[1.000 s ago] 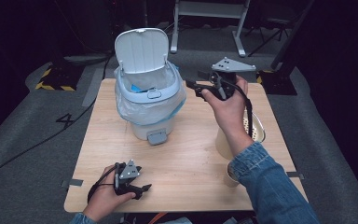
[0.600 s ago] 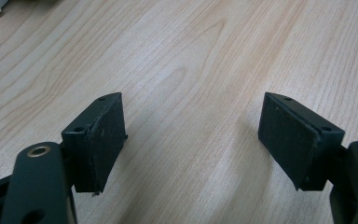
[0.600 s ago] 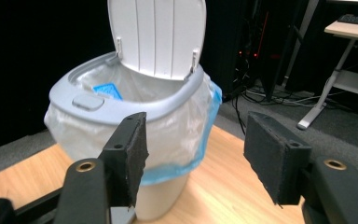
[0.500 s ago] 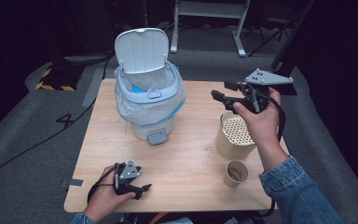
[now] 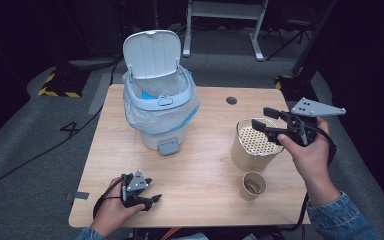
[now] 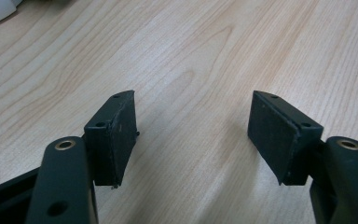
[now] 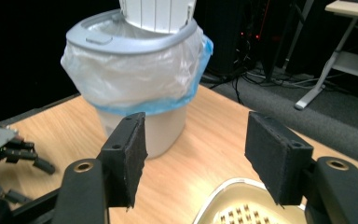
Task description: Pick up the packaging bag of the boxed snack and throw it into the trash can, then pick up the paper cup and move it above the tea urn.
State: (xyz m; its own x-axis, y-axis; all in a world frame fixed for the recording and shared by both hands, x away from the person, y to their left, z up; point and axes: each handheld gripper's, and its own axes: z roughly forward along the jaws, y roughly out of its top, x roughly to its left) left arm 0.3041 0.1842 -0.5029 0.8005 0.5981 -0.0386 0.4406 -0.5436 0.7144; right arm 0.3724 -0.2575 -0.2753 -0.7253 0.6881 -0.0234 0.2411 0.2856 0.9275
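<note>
The right tongs (image 5: 266, 121) are hanging over the rim of the tall paper cup with a perforated insert (image 5: 254, 145), their jaws standing apart with nothing between them and pointing toward the waste bin (image 5: 159, 107); in the right gripper view the right tongs (image 7: 193, 156) are looking past the cup's pale rim (image 7: 235, 205) at the bin (image 7: 140, 88), whose lid is standing raised and whose clear liner is folding over a grey ring. The left tongs (image 5: 151, 201) are lying low at the near left corner of the table (image 5: 200, 165), held in the person's left hand (image 5: 112, 212); their jaws have just been closing a little, yet they are standing apart over bare wood with nothing between them, as the left gripper view of the left tongs (image 6: 193, 135) is showing. The tall cup is standing on the right half of the table, just under the right tongs and not touched by them as far as the pictures are telling. A smaller paper cup (image 5: 253, 185) is sitting just in front of it, nearer the person, and the bin is standing well apart at the far left
</note>
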